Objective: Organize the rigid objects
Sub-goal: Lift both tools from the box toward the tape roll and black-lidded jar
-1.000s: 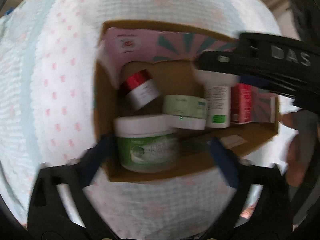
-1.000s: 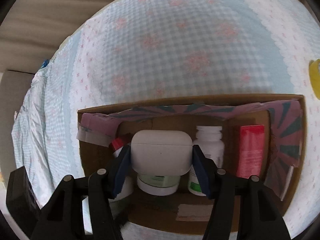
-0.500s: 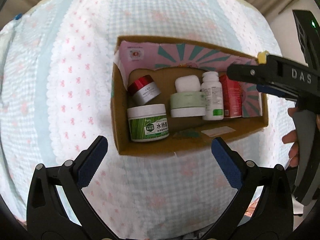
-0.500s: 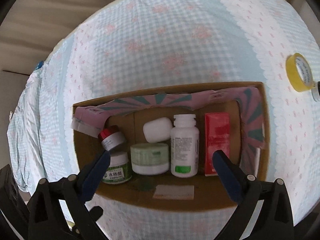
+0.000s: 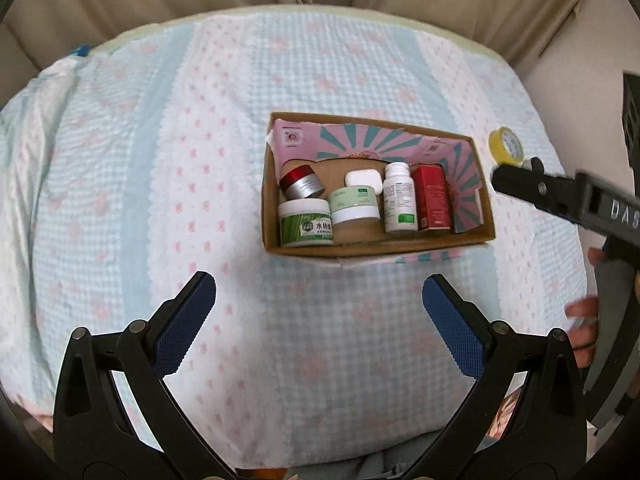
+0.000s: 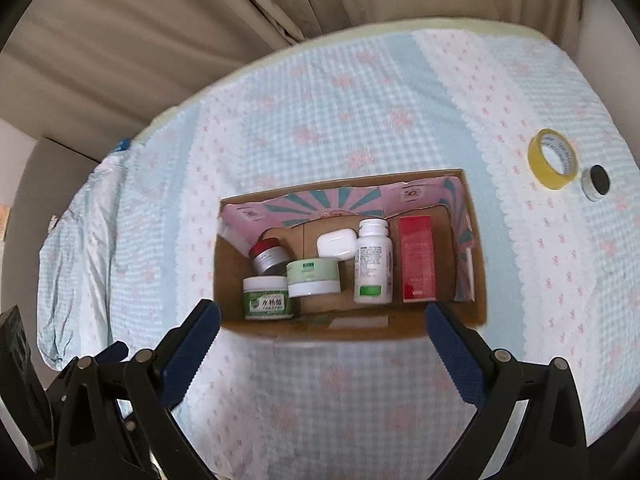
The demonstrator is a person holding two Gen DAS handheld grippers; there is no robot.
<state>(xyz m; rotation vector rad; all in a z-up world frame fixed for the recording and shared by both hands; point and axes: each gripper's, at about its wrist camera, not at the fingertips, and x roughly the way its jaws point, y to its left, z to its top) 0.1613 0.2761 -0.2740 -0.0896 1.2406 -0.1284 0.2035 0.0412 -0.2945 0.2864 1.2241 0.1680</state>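
Observation:
A cardboard box (image 5: 376, 250) (image 6: 348, 330) lies on the checked cloth. In it are a green-label jar (image 5: 306, 228) (image 6: 267, 298), a pale green jar (image 5: 354, 210) (image 6: 313, 277), a red-capped silver jar (image 5: 301, 181) (image 6: 269, 256), a white earbud case (image 5: 363, 181) (image 6: 337, 243), a white bottle (image 5: 399, 198) (image 6: 373, 267) and a red carton (image 5: 431, 198) (image 6: 418, 258). My left gripper (image 5: 318, 324) is open and empty, well in front of the box. My right gripper (image 6: 322, 354) is open and empty at the box's near wall; its body shows in the left wrist view (image 5: 568, 200).
A yellow tape roll (image 6: 554, 165) (image 5: 506, 147) and a small black-topped tin (image 6: 595, 188) lie on the cloth right of the box. Beige curtains hang behind the table. The cloth (image 5: 180, 200) spreads wide to the left and front of the box.
My right gripper let go of the white earbud case in the box, opened and drew back. My left gripper also pulled back and up from the box.

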